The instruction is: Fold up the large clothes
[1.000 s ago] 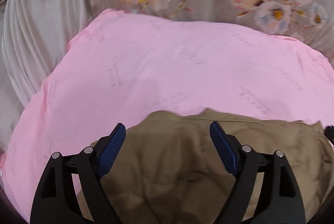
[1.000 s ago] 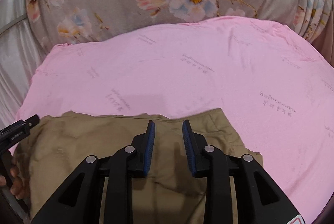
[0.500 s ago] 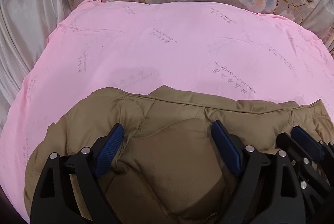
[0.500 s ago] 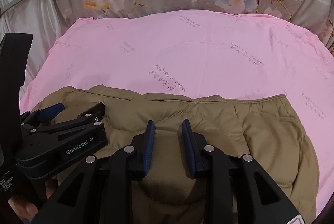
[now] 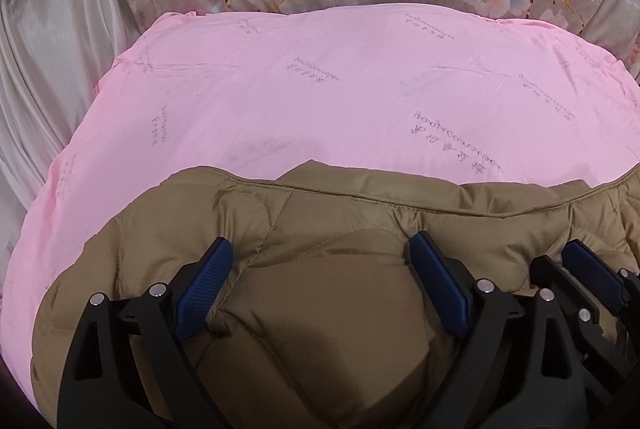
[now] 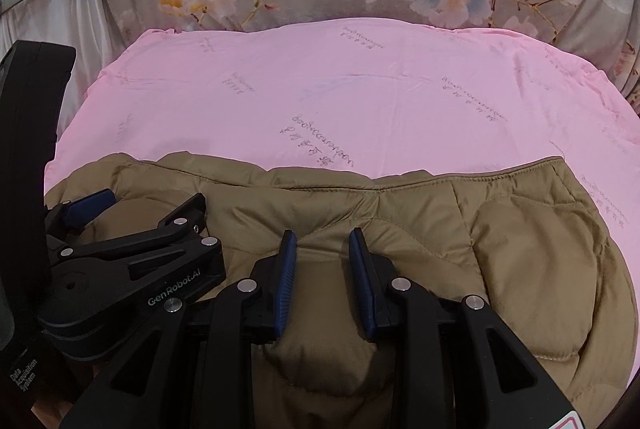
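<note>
Both tongs (image 5: 320,281) on tan jacket (image 5: 328,213)

Brightness: both views are evenly and softly lit; nothing is blown out.
Shadows: soft dark patches are seen on the brown padded jacket (image 5: 328,293) beneath and between the gripper fingers; a faint shadow is cast on the pink sheet (image 5: 320,101).
Glare: a mild sheen is seen on the satin cloth (image 5: 52,41).
Distortion: strong fisheye bending and black corners are present.
Focus: mostly sharp; slight softening is noted towards the rims.
</note>
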A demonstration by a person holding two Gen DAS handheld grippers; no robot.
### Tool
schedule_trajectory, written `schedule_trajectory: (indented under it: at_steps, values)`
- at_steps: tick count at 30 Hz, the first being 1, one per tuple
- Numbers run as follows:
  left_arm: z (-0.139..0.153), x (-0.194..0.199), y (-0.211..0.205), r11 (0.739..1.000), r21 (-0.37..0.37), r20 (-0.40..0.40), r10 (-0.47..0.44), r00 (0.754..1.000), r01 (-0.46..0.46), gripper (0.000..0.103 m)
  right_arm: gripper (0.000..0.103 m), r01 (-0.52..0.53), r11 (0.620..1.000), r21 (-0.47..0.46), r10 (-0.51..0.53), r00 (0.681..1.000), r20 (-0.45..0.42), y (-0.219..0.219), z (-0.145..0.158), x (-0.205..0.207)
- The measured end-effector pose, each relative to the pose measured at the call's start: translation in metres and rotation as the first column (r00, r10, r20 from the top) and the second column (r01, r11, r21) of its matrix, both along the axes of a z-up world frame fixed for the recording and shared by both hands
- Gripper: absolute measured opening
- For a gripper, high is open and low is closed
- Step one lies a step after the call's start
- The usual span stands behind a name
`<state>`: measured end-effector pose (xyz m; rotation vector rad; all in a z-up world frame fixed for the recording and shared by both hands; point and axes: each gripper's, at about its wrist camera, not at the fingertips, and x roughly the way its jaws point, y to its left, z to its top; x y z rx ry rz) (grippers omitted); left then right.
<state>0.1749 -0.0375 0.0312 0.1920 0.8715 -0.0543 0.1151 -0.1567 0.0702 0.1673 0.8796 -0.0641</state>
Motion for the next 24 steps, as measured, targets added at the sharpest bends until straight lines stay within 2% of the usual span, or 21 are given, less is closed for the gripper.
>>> schedule_trajectory:
  at_steps: [24]
  values:
    - [-0.0009,0.0017,-0.0036,1.0,0.019,-0.001,0.019,1.0,-0.019,0.089,0.028,0.004,1.0,0.013,-0.004,1.0,0.004,-0.0037,-0.0026,0.0009]
